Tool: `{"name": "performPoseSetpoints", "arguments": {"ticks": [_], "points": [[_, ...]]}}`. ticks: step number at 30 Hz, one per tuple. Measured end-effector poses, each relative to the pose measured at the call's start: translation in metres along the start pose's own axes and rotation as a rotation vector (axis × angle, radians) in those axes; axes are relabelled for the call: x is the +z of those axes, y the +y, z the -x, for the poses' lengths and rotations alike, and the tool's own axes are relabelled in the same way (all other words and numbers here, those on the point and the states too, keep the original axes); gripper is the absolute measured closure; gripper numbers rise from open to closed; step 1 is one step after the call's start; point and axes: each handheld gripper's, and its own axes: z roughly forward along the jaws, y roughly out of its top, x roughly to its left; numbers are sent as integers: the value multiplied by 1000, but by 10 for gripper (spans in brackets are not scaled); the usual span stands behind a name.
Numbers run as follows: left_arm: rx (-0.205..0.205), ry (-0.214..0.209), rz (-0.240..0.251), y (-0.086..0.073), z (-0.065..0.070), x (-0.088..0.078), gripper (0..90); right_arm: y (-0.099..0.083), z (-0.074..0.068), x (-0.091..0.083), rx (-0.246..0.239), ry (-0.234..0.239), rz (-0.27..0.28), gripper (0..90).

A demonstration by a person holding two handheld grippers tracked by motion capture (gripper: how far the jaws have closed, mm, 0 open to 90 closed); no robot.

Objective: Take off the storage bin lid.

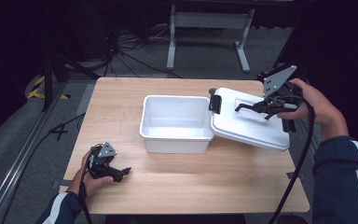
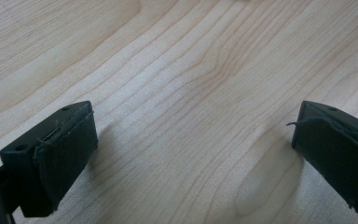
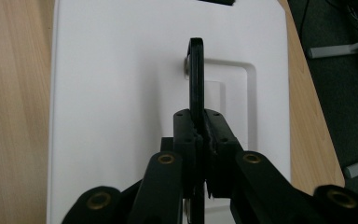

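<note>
Clamped hard on a thin black handle [image 3: 196,79], the right tool [image 1: 264,106] carries a white lid [image 1: 251,122] by its one raised grip, its jaws pinched together with only the handle's flat bar between them; that edge-on hold looks chosen so the lid hangs under the hand without twisting. In the high view the lid sits tilted at the right of the counter [image 1: 186,186], its left edge resting on or just over the right rim of an open white bin [image 1: 177,122], its right side raised toward the hand, and a black latch [image 1: 215,103] stands at its far left corner beside the bin's rim. Whether the lid touches the rim cannot be told. The bin stands in the middle of the counter, its inside bare and white, apparently set square so the lid can meet it from the side. At the near left, the left tool [image 1: 116,172] lies low over the wood with its jaws spread wide and nothing between them, its pads [image 2: 67,158] hovering close to bare grain; it seems parked there to keep clear of the lid's path. A person's sleeves come in from the near edge on both sides. Beyond the counter, a grey floor carries cables and the legs of a metal stand [image 1: 209,28].
</note>
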Motion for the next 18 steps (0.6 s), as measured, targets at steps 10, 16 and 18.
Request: {"name": "performPoseSetpoints", "arguments": {"ticks": [10, 16, 18], "points": [[-2, -2, -1, 0, 0, 0, 6, -21, 1, 2, 29, 5, -12, 849], [-3, -2, -1, 0, 0, 0, 6, -36, 2, 15, 61, 10, -39, 849], [-2, -2, -2, 0, 0, 0, 6, -39, 3, 20, 71, 16, -41, 849]]}}
